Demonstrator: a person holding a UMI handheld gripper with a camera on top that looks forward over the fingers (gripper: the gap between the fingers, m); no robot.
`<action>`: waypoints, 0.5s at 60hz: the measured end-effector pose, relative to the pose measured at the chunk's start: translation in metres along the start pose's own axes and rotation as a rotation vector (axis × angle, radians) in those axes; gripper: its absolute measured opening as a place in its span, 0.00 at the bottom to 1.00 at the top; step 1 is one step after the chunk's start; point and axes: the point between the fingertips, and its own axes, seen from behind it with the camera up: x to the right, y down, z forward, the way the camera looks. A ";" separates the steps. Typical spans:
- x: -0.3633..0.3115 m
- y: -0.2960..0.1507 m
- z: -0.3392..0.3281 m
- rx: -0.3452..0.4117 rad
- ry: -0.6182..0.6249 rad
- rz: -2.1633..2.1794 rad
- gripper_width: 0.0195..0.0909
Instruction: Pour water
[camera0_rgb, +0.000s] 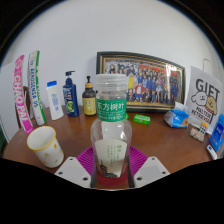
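A clear plastic bottle (111, 120) with a green label and a white cap stands upright between my fingers, held off the brown table (160, 140). My gripper (111, 165) is shut on the bottle's lower part, and the magenta pads (137, 160) press on both its sides. A white paper cup (45, 146) with a printed pattern sits on the table to the left of the fingers, open side up. Its inside is not visible enough to tell if it holds water.
Along the back wall stand a framed group photo (141, 80), a dark blue pump bottle (70, 94), a small amber bottle (89, 99), a white bottle (54, 99) and upright books (27, 90). A "GIFT" box (204, 100) and blue packets (178, 117) sit at the right.
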 end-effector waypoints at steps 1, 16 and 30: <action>0.001 0.003 0.000 -0.003 0.000 -0.002 0.32; 0.000 0.010 -0.001 0.012 -0.009 0.021 0.46; -0.001 0.011 -0.029 -0.069 0.026 0.044 0.93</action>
